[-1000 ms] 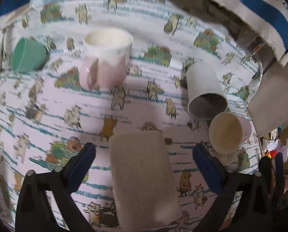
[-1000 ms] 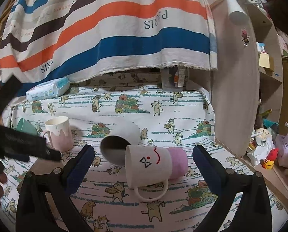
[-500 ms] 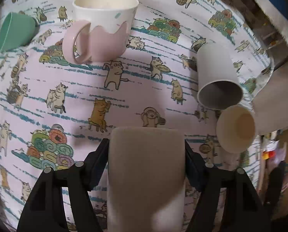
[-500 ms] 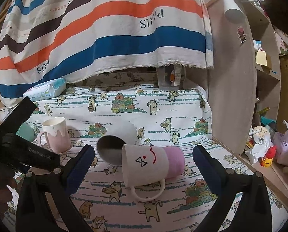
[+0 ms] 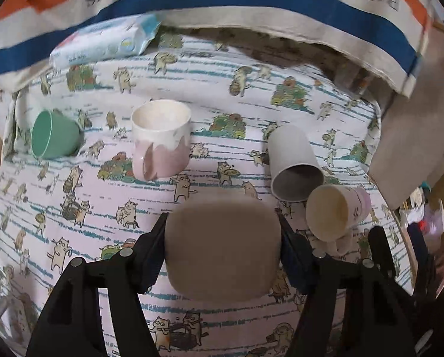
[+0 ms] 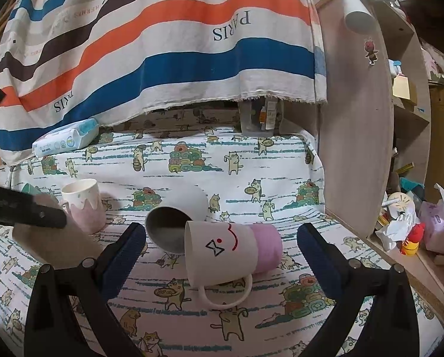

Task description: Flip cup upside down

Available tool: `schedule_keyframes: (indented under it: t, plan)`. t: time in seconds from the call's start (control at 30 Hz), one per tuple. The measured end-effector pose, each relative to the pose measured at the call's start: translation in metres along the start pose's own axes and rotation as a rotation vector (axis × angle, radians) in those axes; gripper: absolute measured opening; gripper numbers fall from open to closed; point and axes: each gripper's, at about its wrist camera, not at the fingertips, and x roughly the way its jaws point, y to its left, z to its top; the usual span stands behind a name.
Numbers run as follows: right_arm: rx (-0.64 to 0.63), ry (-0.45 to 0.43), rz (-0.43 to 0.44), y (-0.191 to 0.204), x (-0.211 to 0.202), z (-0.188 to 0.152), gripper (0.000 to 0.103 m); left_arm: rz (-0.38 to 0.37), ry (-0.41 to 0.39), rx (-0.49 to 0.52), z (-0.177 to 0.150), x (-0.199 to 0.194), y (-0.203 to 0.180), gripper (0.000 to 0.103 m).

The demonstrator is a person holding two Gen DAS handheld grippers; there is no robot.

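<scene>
Gripping a beige cup (image 5: 222,247) by its sides, the left gripper (image 5: 223,248) held it raised above the cat-print cloth (image 5: 73,208). The right gripper (image 6: 222,253) hung spread wide over a smiley mug (image 6: 222,253) lying sideways, touching a toppled grey cup (image 6: 174,217).

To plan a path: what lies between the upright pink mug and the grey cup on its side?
Only bare cat-print cloth between pink mug and grey cup, per left wrist view.
</scene>
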Motion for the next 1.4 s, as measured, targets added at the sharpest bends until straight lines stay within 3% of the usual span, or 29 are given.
schedule_keyframes:
  t: [0.37, 0.77, 0.83, 0.87, 0.9, 1.03, 1.27, 1.4]
  plan:
    - [0.013, 0.006, -0.012, -0.003, 0.001, 0.001, 0.102, 0.0, -0.042, 0.014, -0.004, 0.0, 0.0, 0.066]
    - [0.015, 0.01, -0.02, -0.004, 0.002, 0.001, 0.102, -0.001, -0.156, 0.082, -0.022, 0.007, -0.002, 0.066]
    - [0.013, 0.012, -0.018, -0.003, 0.002, 0.001, 0.102, -0.04, -0.206, 0.107, -0.023, 0.002, -0.003, 0.069]
    - [0.012, 0.011, -0.018, -0.003, 0.002, 0.001, 0.102, -0.039, -0.236, 0.12, -0.024, -0.002, -0.005, 0.074]
    - [0.012, 0.011, -0.018, -0.003, 0.002, 0.001, 0.102, -0.028, -0.271, 0.135, -0.025, -0.007, -0.006, 0.085]
    - [0.011, 0.013, -0.013, -0.002, 0.002, 0.001, 0.102, -0.016, -0.38, 0.166, -0.027, -0.027, -0.002, 0.095]
    - [-0.001, 0.01, 0.0, 0.0, 0.002, 0.001, 0.102, 0.0, -0.589, 0.179, -0.037, -0.068, 0.029, 0.102]
    - [-0.008, 0.012, 0.023, 0.002, 0.003, 0.002, 0.102, -0.074, -0.653, 0.207, -0.05, -0.087, 0.054, 0.103]
